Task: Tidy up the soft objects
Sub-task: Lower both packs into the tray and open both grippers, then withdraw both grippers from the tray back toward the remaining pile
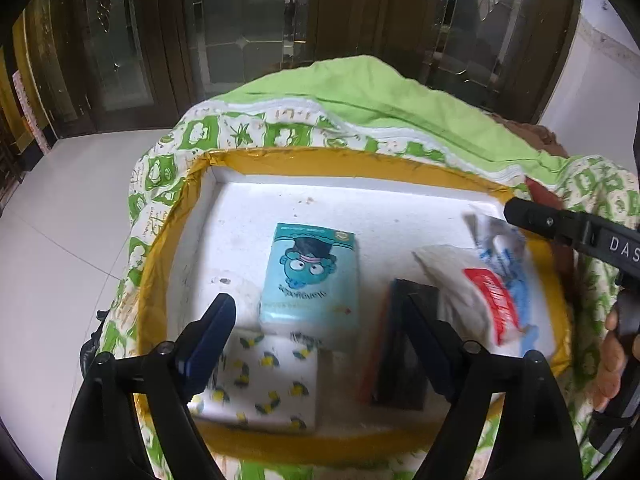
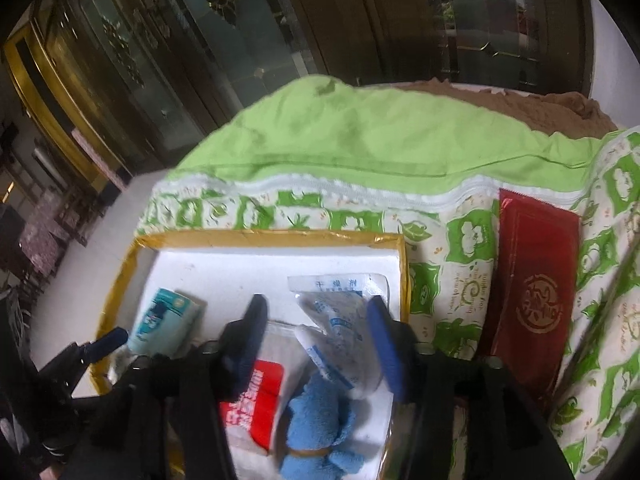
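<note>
A white foam box with a yellow taped rim (image 1: pixel 320 160) lies on a green patterned quilt. Inside it are a teal cartoon tissue pack (image 1: pixel 310 276), a lemon-print pack (image 1: pixel 260 384), a dark flat box with a red edge (image 1: pixel 400 360) and a white bag with a red label (image 1: pixel 460 292). My left gripper (image 1: pixel 316 320) hangs open over the two tissue packs, touching neither. My right gripper (image 2: pixel 316 324) is open above clear desiccant sachets (image 2: pixel 340 320), a blue plush toy (image 2: pixel 316 420) and the red-labelled bag (image 2: pixel 256 396). No pad presses on anything.
A dark red foil packet (image 2: pixel 532 292) lies on the quilt (image 2: pixel 360 136) right of the box. A hand (image 1: pixel 616 360) holds the right gripper at the box's right side. Dark wood and glass doors (image 1: pixel 240 32) stand behind, with pale floor tiles (image 1: pixel 60 220) to the left.
</note>
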